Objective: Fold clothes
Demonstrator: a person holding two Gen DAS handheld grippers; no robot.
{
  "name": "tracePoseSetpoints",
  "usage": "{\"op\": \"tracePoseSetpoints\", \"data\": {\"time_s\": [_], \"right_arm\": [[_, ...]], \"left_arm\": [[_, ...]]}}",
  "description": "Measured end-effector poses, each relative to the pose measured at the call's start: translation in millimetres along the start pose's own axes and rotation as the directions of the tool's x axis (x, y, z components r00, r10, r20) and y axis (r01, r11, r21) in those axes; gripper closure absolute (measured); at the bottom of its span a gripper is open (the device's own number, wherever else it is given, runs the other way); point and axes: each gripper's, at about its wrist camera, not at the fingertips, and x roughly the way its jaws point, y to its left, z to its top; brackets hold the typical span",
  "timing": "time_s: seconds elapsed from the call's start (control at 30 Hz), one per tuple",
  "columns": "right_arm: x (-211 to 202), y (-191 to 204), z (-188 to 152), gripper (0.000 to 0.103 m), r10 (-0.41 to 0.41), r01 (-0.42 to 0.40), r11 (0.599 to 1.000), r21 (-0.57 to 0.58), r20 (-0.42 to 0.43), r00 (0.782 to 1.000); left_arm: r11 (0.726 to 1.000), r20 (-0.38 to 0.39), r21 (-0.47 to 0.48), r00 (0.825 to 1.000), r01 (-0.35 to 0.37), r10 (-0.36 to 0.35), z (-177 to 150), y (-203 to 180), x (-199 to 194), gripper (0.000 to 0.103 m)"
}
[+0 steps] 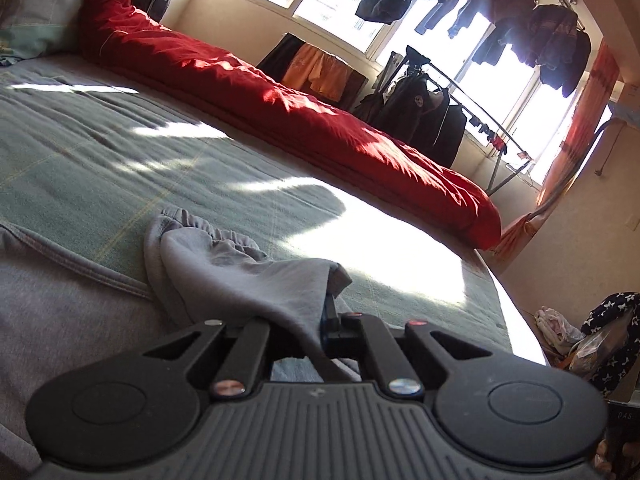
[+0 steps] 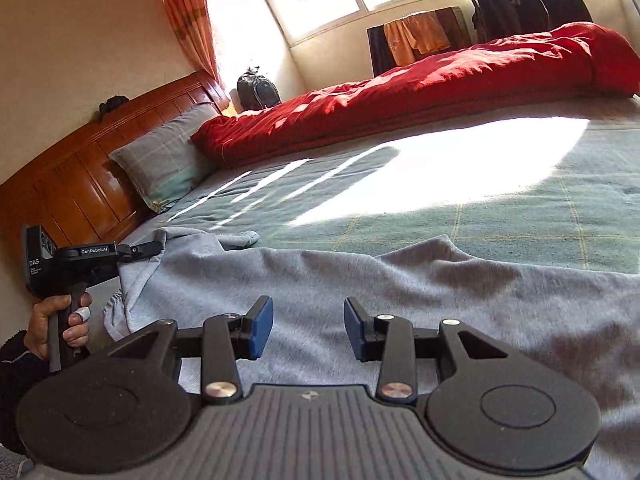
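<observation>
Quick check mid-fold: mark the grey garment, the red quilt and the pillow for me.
grey garment [image 2: 400,280]: right wrist view, its flat spread middle.
red quilt [image 2: 440,92]: right wrist view, sunlit top surface.
pillow [image 2: 168,160]: right wrist view, centre of its grey face.

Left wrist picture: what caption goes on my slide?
Left gripper shut on grey garment, lifting it over green bedspread.

Matt grey fleece garment [image 2: 400,280], soft red quilt [image 2: 440,88], glossy wooden headboard [image 2: 80,176].

Harsh window [image 1: 332,4] backlight, fisheye warping
</observation>
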Motion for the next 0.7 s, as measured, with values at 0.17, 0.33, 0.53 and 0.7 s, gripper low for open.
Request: {"op": "tracePoseSetpoints", "data": {"time_s": [0.17, 0.33, 0.53, 0.7], "right_arm": [[2, -2, -4, 0.057, -0.037, 0.037, 0.999, -0.003, -0.029, 0.999], [4, -4, -7, 0.056, -0.07, 0.07, 0.998, 0.002, -0.045, 0.997], [2, -3, -9, 0.055, -0.078, 0.078, 0.997, -0.002, -0.042, 0.996], [4, -5, -12, 0.053, -0.078, 0.078, 0.997, 0.009, -0.049, 0.996]], "left_arm": [[0.996, -0.096, -0.022, 0.992, -0.081, 0.079, -20, 22, 14, 0.1], [0.997, -0.085, -0.038, 0.994, -0.072, 0.068, -16, 28, 11, 0.1], [0.997, 0.022, 0.07, 0.999, -0.028, 0.027, 6, 1, -7, 0.1], [0.988, 0.039, 0.141, 0.998, -0.056, 0.051, 4, 1, 3, 0.099]]}}
